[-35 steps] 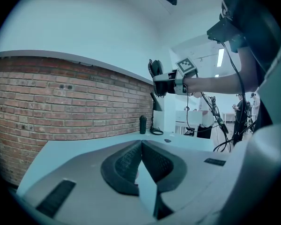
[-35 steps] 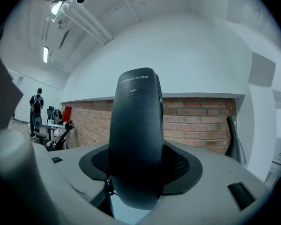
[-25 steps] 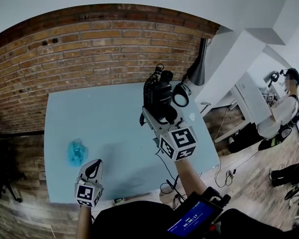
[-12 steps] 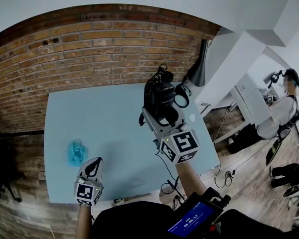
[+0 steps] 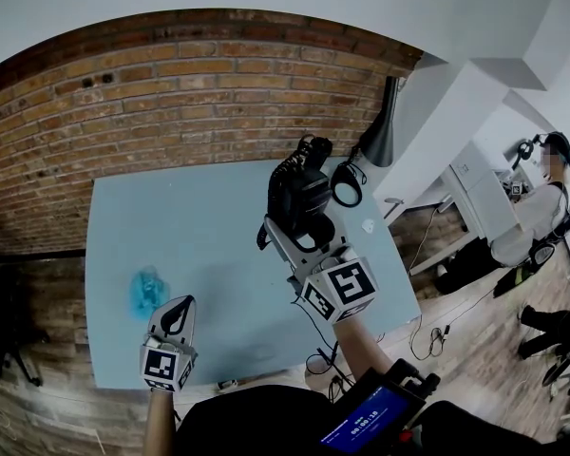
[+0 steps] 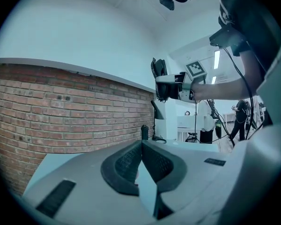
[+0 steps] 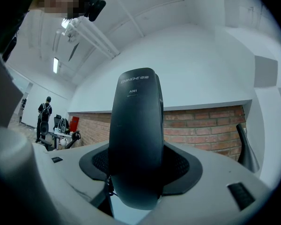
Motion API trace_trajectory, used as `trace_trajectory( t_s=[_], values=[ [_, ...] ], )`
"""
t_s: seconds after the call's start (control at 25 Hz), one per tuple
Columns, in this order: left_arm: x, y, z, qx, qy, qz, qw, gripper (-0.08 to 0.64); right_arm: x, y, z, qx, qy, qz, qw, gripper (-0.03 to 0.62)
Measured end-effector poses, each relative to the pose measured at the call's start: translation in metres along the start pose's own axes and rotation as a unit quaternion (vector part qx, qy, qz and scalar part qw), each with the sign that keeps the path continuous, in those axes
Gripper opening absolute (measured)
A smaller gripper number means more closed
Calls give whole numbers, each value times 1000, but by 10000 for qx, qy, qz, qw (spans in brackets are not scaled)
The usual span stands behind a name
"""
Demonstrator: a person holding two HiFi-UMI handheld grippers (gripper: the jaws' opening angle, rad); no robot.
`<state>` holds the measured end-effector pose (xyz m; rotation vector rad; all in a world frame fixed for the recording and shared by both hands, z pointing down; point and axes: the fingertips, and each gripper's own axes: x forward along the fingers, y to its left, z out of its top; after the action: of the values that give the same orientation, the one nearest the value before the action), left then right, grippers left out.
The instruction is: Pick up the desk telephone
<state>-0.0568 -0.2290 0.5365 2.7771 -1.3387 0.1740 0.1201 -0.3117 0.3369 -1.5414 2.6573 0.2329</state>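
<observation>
Right hand-held gripper [image 7: 136, 182]: jaws clamped on the desk telephone [image 5: 300, 198], held clear above the tabletop's [image 5: 199, 226] far right (coiled cord hanging), likely so it can be carried.
Left hand-held gripper [image 6: 141, 149]: jaws together, empty, near left, apparently kept out of the way.

Office/lab: brick wall [image 5: 171, 93], blue desk [image 5: 209, 236], lamp [image 5: 378, 129], floor cables [image 5: 319, 359], bg person [image 5: 541, 218].

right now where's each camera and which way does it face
Head view: on the person's head, looking steeply down at the table; the left gripper and right gripper show.
Left gripper view: on the left gripper, facing along its shut jaws toward the brick wall; the person's right arm shows.
Right gripper view: on the right gripper, facing along jaws clamped on the black telephone.
Shared: head and left gripper views both show the right gripper holding the telephone.
</observation>
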Motion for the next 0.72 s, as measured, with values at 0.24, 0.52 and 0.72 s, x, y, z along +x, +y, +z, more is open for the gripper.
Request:
trace_trajectory(
  t_s=[0.24, 0.52, 0.72],
  values=[
    [0, 1, 6, 12, -53, 8, 10000, 28, -3, 9, -4, 110, -63, 158, 9998, 287],
    [-2, 1, 7, 38, -42, 2, 10000, 28, -7, 26, -7, 130, -100, 359, 9992, 287],
    [-3, -1, 10, 64, -43, 13, 10000, 28, -11, 41, -15, 213, -104, 527, 9983, 287]
  ],
)
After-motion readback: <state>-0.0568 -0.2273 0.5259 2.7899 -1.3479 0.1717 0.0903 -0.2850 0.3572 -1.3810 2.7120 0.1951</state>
